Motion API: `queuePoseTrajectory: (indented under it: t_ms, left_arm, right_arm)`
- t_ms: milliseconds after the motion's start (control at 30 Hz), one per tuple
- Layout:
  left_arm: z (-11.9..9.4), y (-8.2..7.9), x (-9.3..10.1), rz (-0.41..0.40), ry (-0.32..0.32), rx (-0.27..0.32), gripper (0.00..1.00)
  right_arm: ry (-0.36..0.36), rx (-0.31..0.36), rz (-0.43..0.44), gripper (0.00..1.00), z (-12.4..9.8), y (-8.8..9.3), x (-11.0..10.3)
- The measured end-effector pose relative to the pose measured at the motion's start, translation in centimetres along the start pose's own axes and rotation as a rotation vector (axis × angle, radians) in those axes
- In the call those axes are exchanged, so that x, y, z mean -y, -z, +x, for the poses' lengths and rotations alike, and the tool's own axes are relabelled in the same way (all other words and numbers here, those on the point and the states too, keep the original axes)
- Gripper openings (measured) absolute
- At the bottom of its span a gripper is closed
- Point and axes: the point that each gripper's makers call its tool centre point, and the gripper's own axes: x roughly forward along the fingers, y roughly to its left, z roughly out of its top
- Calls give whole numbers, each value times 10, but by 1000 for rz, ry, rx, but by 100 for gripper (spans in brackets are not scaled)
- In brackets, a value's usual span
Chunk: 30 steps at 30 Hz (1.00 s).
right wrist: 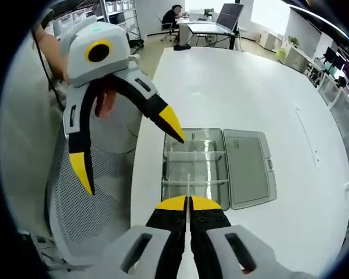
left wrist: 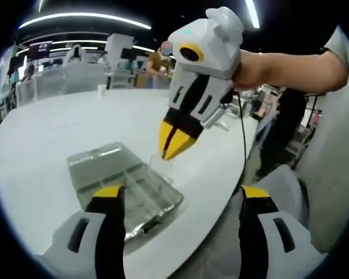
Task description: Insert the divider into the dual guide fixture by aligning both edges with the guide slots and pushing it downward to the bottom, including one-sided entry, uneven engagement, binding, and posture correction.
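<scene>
Currently, left to right, box as landmark. Left tongs [right wrist: 130, 157] stand wide apart and empty at the box's left side; in the right gripper view one yellow tip sits at the box's upper-left corner, the other hangs out over the white chair [right wrist: 104, 168]. Judgement: the left is placed to steady the box or catch a tilt, not to carry.

The box [right wrist: 194, 168], a clear fixture with its lid [right wrist: 247, 165] folded open to the right, lies on the white desk [right wrist: 244, 87] near the edge. Cross walls are seen inside; guide slots are too fine to make out.

Right tongs [left wrist: 175, 140] are together, pinched on the divider [right wrist: 187, 189], a thin clear sheet seen edge-on, held above the box's near compartment. Judgement: not yet in the slots; holding it upright from above allows both edges to enter evenly, and any tilt would risk one-sided entry and binding.
</scene>
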Motion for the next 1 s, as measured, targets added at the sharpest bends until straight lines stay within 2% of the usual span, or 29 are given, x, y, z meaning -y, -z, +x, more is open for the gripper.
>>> queuePoseTrajectory:
  t_ms: [1000]
  left_arm:
    - [1, 0, -5, -21, -7, 1, 78]
  right_arm:
    - [-16, -25, 11, 0, 15, 7, 7]
